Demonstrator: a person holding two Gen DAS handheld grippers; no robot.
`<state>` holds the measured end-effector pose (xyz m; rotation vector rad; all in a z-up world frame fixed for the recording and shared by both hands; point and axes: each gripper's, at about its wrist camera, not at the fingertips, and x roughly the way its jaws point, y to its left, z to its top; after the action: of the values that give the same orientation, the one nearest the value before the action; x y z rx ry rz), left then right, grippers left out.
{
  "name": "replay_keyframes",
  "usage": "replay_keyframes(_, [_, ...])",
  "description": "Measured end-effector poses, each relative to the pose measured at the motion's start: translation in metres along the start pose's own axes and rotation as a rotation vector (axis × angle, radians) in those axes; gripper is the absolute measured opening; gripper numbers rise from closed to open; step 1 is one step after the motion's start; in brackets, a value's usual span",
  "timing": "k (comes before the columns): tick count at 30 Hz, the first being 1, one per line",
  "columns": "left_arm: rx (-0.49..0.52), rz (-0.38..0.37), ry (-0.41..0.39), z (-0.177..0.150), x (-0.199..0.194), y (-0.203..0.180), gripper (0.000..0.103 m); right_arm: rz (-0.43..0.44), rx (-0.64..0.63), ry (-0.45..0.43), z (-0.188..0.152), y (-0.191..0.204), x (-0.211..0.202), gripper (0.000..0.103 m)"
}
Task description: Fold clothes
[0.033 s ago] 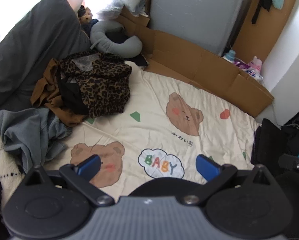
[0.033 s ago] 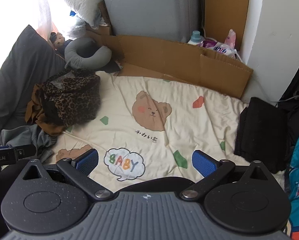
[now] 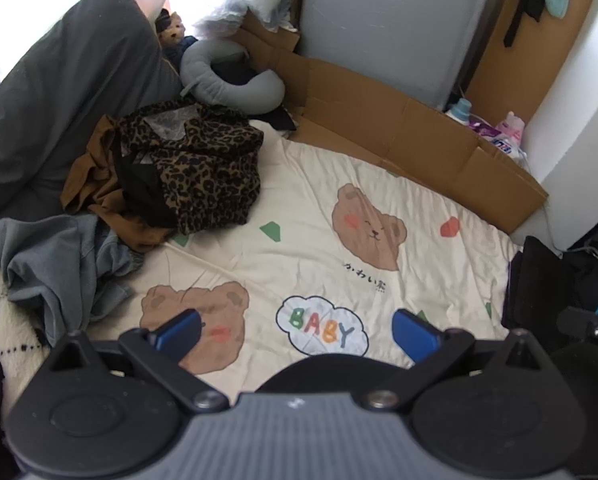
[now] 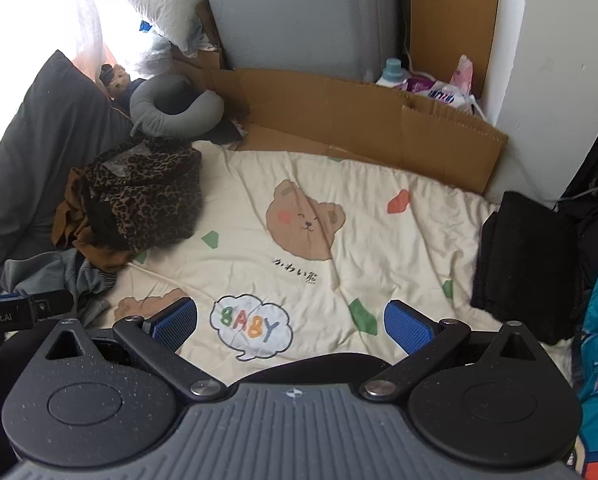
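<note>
left gripper (image 3: 295, 330): fingers spread wide, nothing between them; blue pads (image 3: 179, 328) hang above the cream bear blanket (image 3: 319, 216), over the lower bear print and the BABY cloud (image 3: 323, 326)
right gripper (image 4: 291, 320): fingers spread wide too, empty; pads (image 4: 407, 326) above the same blanket (image 4: 339, 208), either side of the BABY cloud (image 4: 253, 328)
clothes pile: lies at the blanket's left edge, well apart from both sets of fingers — ahead and left of them; no garment touches a pad
leopard-print garment (image 3: 203, 172): top of the pile, crumpled; in the right wrist view (image 4: 147, 196) ahead-left as well
brown garment (image 3: 95, 184): under and left of the leopard one, bunched
blue-grey garment (image 3: 59, 260): nearest the left gripper, just left of its left finger, not touching; partly on the blanket
black folded cloth (image 4: 527, 264): at the blanket's right edge, near the right gripper's right finger — apart from it
dark grey pillow (image 3: 67, 92): behind the pile, leaning
grey neck pillow (image 3: 235, 80): beyond the pile, far corner
cardboard (image 3: 419, 140): runs along the blanket's far side
cross view: the left gripper's body shows at the left edge of the right wrist view (image 4: 15, 312); fingers not seen there
</note>
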<state>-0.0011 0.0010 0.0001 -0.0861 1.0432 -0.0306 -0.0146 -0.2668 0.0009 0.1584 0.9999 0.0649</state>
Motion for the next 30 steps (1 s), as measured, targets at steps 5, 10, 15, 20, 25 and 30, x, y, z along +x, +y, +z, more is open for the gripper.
replay_keyframes(5, [-0.010,0.002,-0.010,-0.003,-0.003,0.004,0.102,-0.061,-0.073,-0.056,-0.011,0.024,-0.006,0.103])
replay_keyframes(10, [0.008,0.032,-0.011,-0.005,-0.002,-0.001,0.102,-0.003,-0.001,-0.017,0.000,-0.001,0.001,0.103])
replay_keyframes(15, [0.007,0.030,0.001,0.000,0.006,0.002,0.102,0.005,0.001,-0.012,0.004,-0.004,0.000,0.103])
replay_keyframes(20, [0.011,0.035,-0.004,-0.001,0.005,0.000,0.102,0.007,0.003,-0.014,0.002,-0.005,0.000,0.103])
replay_keyframes(25, [0.005,0.036,-0.003,0.000,0.006,0.001,0.102,0.007,0.004,-0.017,0.002,-0.006,0.000,0.103])
replay_keyframes(30, [0.001,0.039,-0.004,0.001,0.006,0.000,0.102,0.010,0.006,-0.017,0.002,-0.007,0.001,0.103])
